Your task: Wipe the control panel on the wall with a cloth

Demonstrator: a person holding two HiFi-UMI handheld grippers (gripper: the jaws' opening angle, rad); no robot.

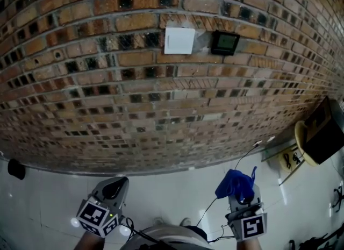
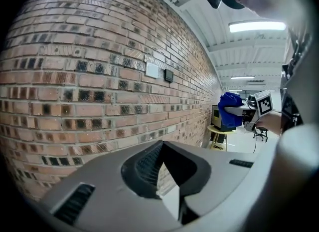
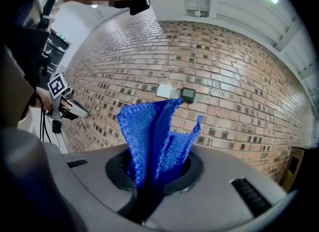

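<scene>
Cloth (image 3: 154, 136) of this kind, blue and loosely knit, should be light, limp and slightly grippy rather than slick. It cannot break, but it will fold and sag wherever it is unsupported. The right tool (image 3: 152, 181) is clamped on its lower bunched part, so a floppy crest stands up past the jaw tips with one corner flicked to the side. That looks a sound place to hold: low on the wad, leaving enough free fabric ahead of the jaws to press flat on a surface without plastic meeting the wall. The control panel (image 3: 188, 95), a small dark square, sits on the brick wall (image 3: 239, 76) above and ahead of the right tool, well apart from it, just right of a white plate (image 3: 164, 91). The cloth touches neither. The left tool (image 2: 167, 176) is held low, off to the left of the right one, its jaws together with nothing between them.
</scene>
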